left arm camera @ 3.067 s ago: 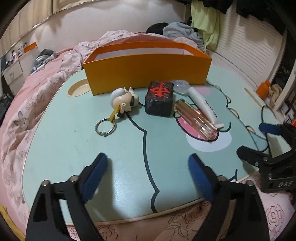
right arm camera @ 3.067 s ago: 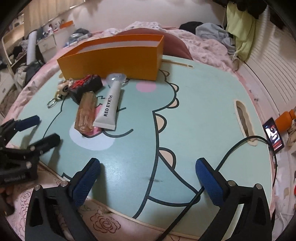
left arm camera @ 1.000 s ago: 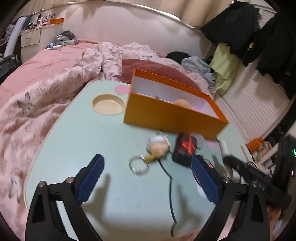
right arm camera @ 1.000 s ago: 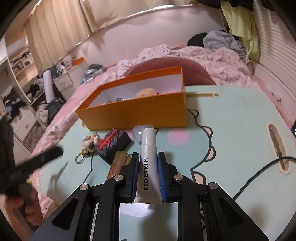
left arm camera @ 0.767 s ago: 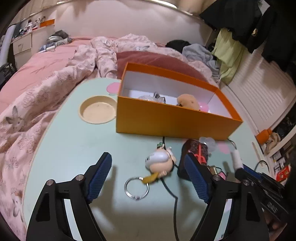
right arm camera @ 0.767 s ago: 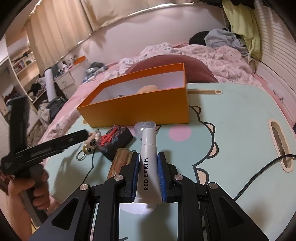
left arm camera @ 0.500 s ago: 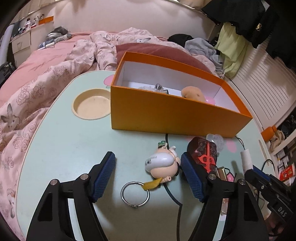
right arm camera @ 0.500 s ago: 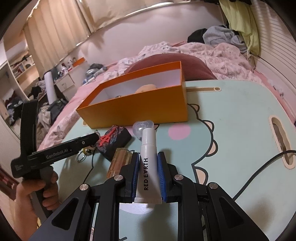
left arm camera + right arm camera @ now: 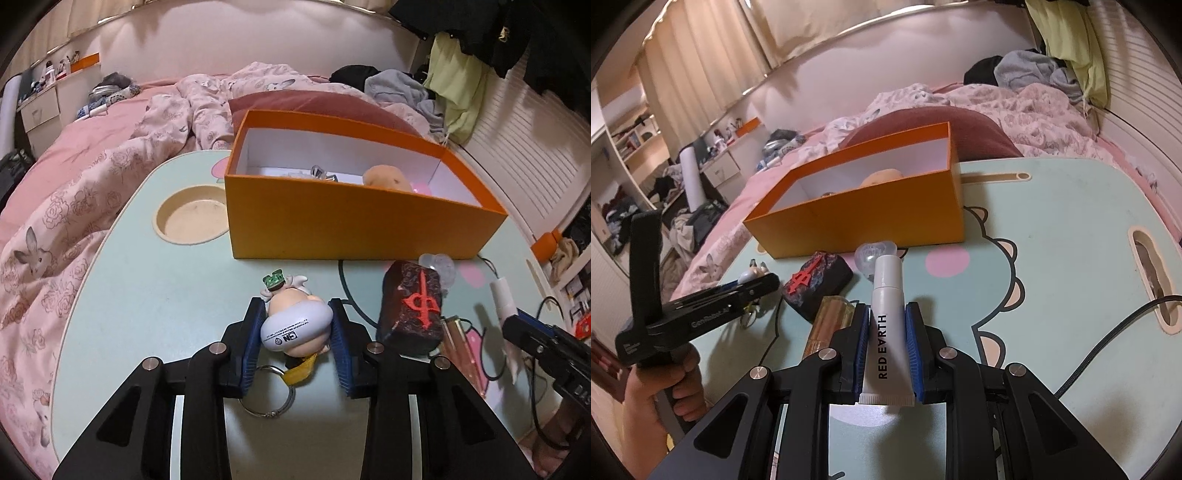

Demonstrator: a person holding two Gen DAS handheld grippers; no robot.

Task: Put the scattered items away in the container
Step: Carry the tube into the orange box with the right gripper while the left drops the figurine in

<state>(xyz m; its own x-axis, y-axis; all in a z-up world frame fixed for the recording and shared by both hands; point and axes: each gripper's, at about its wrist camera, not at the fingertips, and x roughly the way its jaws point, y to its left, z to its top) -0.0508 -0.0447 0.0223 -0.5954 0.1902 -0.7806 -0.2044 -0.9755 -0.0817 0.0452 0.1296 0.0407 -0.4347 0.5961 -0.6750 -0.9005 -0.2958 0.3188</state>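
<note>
With our left gripper point(image 9: 297, 334) jaws just closed onto the keychain figure point(image 9: 295, 325) at lower centre and our right gripper point(image 9: 886, 343) clamped on the white tube point(image 9: 888, 332), we judge lifting both into the orange box point(image 9: 332, 229) comes next.

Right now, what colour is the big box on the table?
Orange outside, white inside; the box shows best in the left wrist view.

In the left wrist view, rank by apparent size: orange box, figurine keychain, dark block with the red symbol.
1. orange box, clearly largest.
2 and 3. dark block and figurine keychain look alike; the figurine sits nearer the camera, between the left gripper pads, so unranked.
</note>
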